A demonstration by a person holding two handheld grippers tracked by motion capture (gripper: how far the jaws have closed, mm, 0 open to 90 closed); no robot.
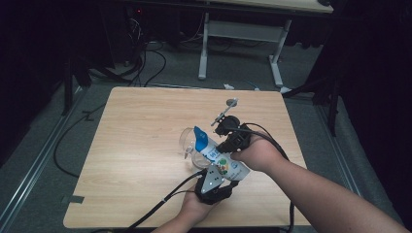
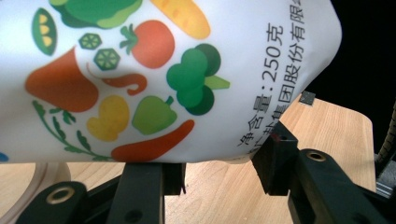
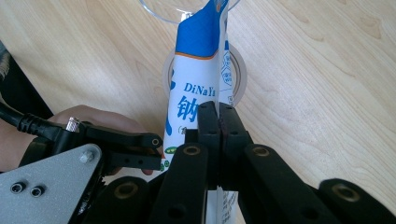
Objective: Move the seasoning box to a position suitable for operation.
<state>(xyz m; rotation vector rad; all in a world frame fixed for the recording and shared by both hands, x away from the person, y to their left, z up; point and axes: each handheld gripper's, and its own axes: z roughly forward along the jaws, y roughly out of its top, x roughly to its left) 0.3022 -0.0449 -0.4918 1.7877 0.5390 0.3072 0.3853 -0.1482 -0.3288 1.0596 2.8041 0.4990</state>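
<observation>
Both grippers hold the pouch point(image 1: 214, 153) tilted over the glass point(image 1: 190, 141) — left gripper point(image 2: 219, 172) clamping its fat bottom, right gripper point(image 3: 218, 122) pinched tight on its edge. Tip too steeply and, I'd guess, the contents overshoot the rim — or nudge the glass over.
</observation>
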